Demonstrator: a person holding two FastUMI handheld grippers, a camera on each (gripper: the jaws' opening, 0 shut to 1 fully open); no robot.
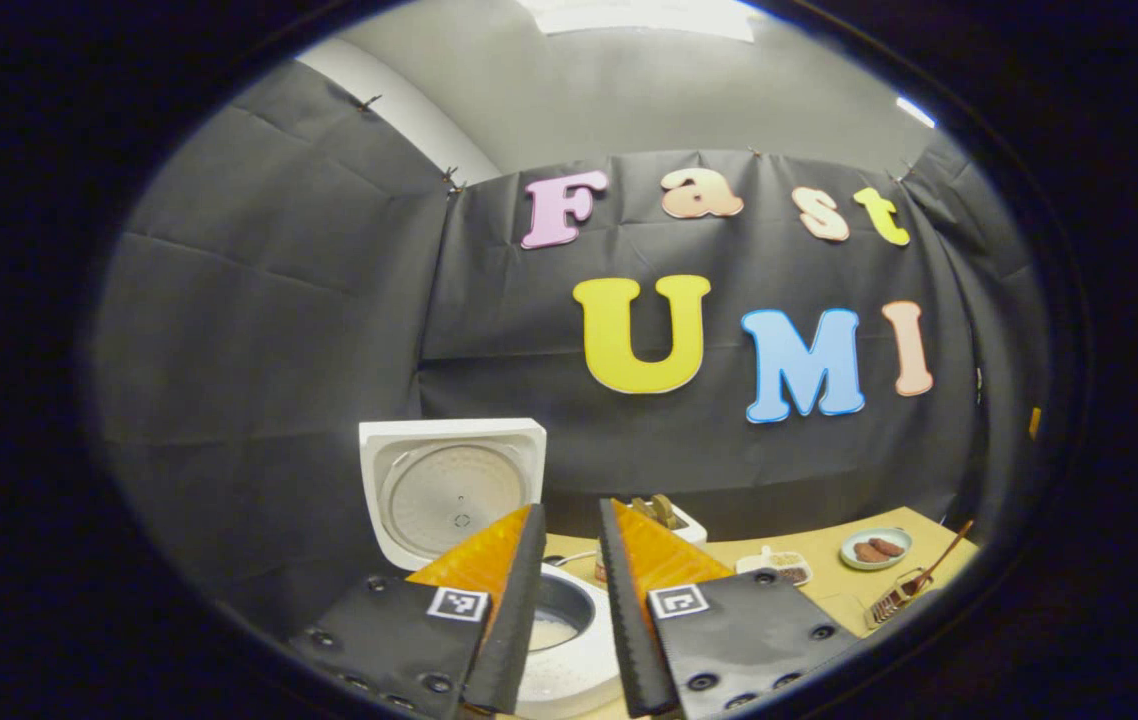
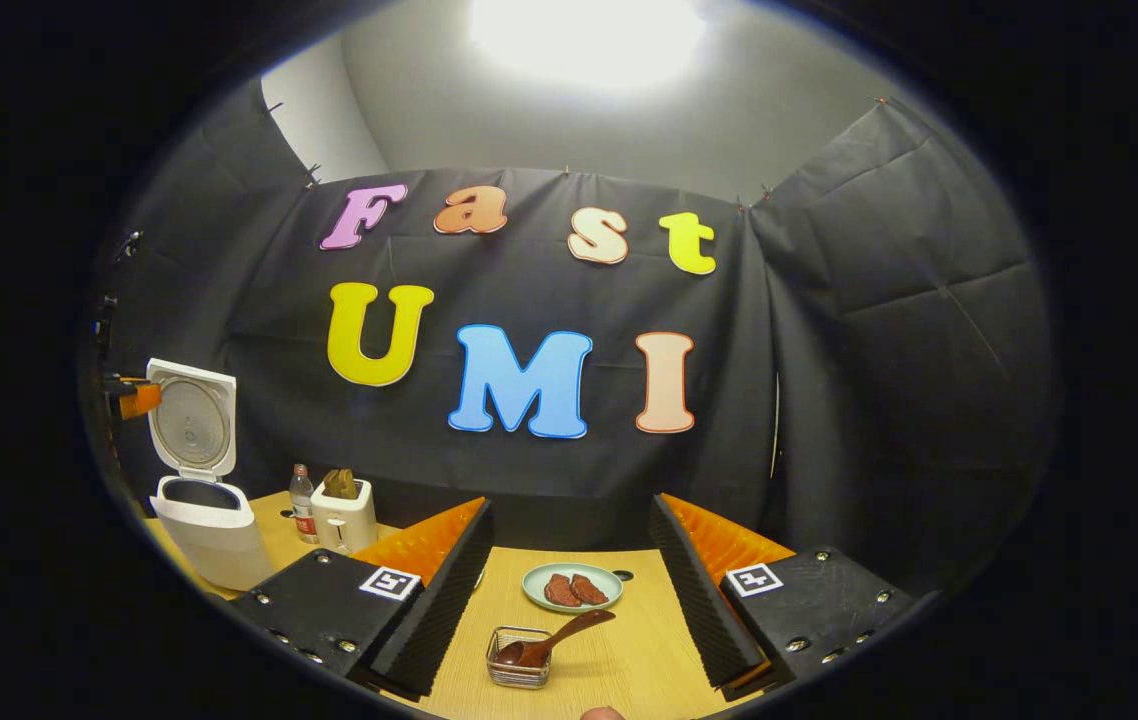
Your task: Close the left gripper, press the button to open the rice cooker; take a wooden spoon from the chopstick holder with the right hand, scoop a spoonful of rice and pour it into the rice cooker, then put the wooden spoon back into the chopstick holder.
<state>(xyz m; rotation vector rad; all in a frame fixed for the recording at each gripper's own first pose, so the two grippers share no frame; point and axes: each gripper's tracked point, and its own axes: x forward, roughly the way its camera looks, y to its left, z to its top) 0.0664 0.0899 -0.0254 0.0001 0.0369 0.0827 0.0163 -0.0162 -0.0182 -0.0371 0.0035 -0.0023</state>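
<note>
The white rice cooker (image 1: pixel 579 660) stands open just beneath my left gripper (image 1: pixel 570 510), its lid (image 1: pixel 449 490) upright and its inner pot (image 1: pixel 559 610) showing between the fingers. Those fingers stand a narrow gap apart with nothing held. In the right gripper view the cooker (image 2: pixel 214 545) sits at the far left of the table. The wooden spoon (image 2: pixel 559 636) lies tilted in a small wire chopstick holder (image 2: pixel 519 672), low between the fingers of my right gripper (image 2: pixel 571 520), which is wide open and short of it. The holder (image 1: pixel 899 598) is far right in the left gripper view.
A plate with brown food (image 2: pixel 572 587) lies just beyond the holder. A white box (image 2: pixel 344 515) and a bottle (image 2: pixel 302 503) stand next to the cooker. A small white divided dish (image 1: pixel 777 565) sits mid-table on the wooden table (image 2: pixel 649 650).
</note>
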